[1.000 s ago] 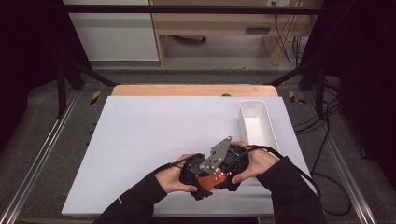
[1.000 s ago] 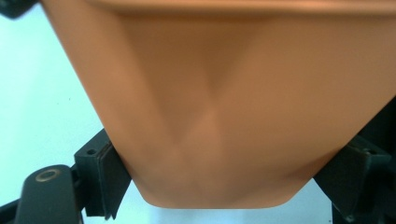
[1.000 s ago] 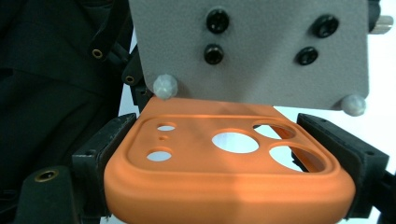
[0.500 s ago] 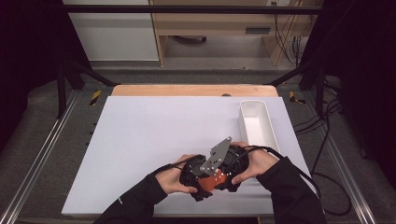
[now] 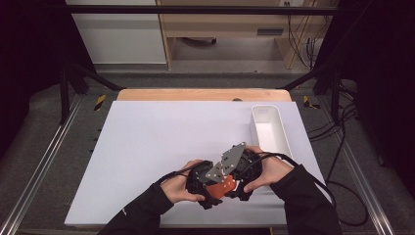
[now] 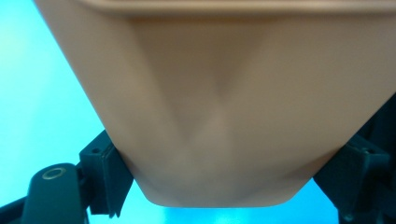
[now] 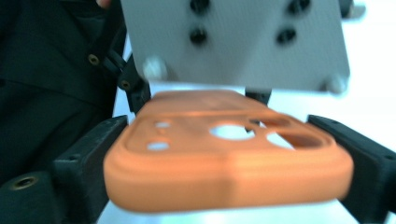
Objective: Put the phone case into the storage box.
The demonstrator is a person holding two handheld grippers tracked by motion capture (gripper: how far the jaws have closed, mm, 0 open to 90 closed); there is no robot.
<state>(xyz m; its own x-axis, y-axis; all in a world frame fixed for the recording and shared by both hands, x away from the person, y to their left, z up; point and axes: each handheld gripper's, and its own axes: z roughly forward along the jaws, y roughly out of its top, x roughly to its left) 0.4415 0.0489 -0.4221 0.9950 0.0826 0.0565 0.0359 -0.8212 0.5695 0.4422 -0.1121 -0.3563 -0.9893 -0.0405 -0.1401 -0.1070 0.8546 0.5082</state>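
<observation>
Orange plastic plate (image 7: 224,163) between both grippers' jaws, right jaws just opening

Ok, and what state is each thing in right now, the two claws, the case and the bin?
left claw: shut on the case, jaws against its two sides.
right claw: jaws have just been opening; the case lies between them, grip unclear.
case: orange, lying between both claws.
bin: upright, empty.
</observation>
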